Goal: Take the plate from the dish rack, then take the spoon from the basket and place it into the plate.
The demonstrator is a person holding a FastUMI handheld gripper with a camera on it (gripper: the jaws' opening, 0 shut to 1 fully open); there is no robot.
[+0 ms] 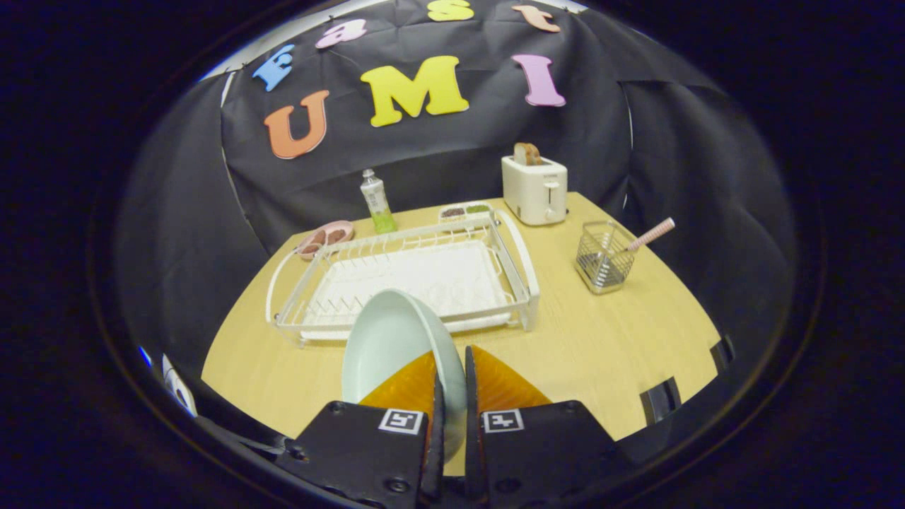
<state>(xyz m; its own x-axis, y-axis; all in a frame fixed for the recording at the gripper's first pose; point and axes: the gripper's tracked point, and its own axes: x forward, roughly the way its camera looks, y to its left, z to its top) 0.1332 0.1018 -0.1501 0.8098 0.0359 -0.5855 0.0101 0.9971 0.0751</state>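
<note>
Pale mint plate (385, 339); white rack (403, 279); spoon (650, 235) handle seemingly pink-striped.

Place: staged kitchen set inside a booth, not a real home.
Enclosure: black cloth walls close behind and beside the tabletop (601, 339).
Surface: pale wood-look tabletop, standing free.
Kitchen signs: white dish rack (403, 283); toaster (534, 189) with bread in its slot; wire basket (603, 257); drink bottle (377, 202); small dishes of food (325, 237) at the back.
Rig sign: printed square markers on the fingers (503, 420).
</note>
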